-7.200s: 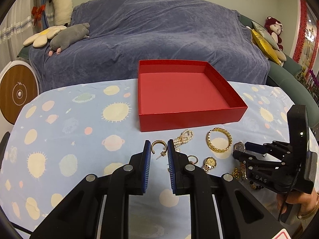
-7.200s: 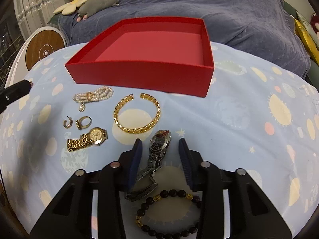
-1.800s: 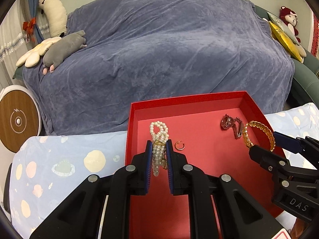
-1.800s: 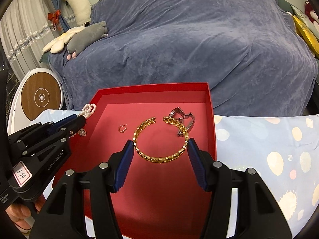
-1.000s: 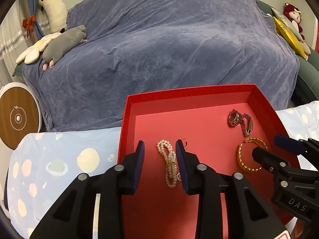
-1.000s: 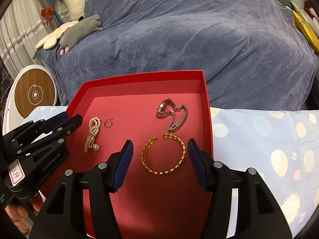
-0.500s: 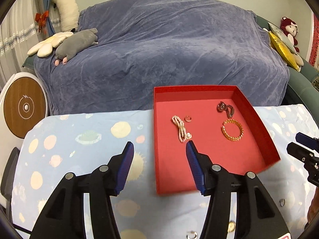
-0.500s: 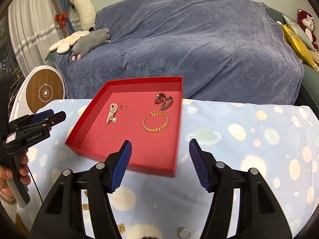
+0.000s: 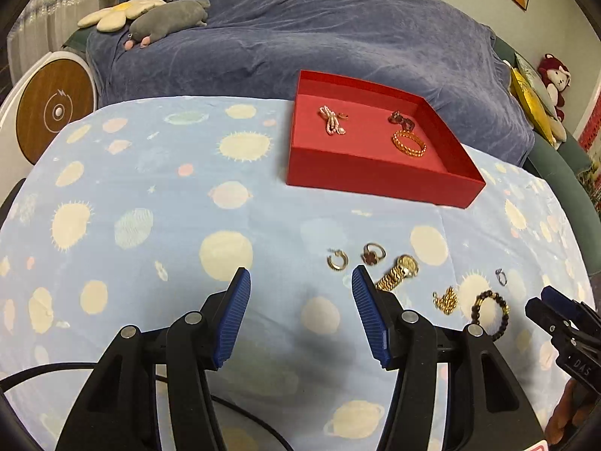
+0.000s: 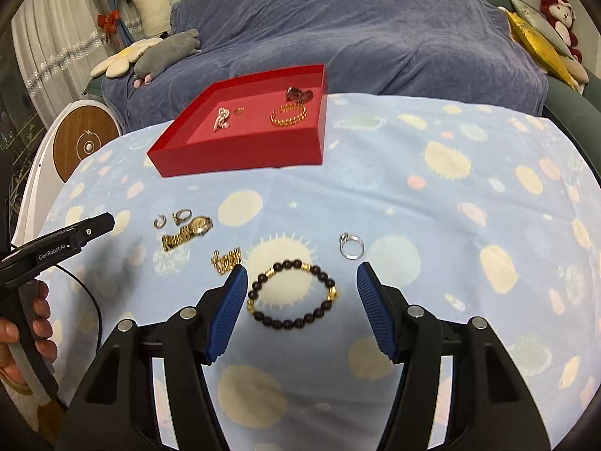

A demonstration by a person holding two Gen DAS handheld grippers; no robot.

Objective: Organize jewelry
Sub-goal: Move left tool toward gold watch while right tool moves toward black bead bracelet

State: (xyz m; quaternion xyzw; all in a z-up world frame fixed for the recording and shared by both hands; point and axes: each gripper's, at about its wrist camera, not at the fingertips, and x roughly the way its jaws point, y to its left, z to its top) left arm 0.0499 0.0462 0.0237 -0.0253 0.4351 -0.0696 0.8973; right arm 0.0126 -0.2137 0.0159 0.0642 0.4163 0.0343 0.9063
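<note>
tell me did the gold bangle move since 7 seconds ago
Yes. The gold bangle was on the tablecloth in front of the red box; now it lies inside the box, at the right, near the silver watch.

My left wrist camera looks forward and down over its spread jaws at the table (image 9: 157, 195), with the red box (image 9: 375, 182) farther off to the right and the sofa (image 9: 338, 37) behind. My right wrist camera sits farther right, low over the beaded bracelet (image 10: 293, 295), facing the same sofa. Both views share the box, the loose jewelry and each other's gripper at the frame edge.
</note>
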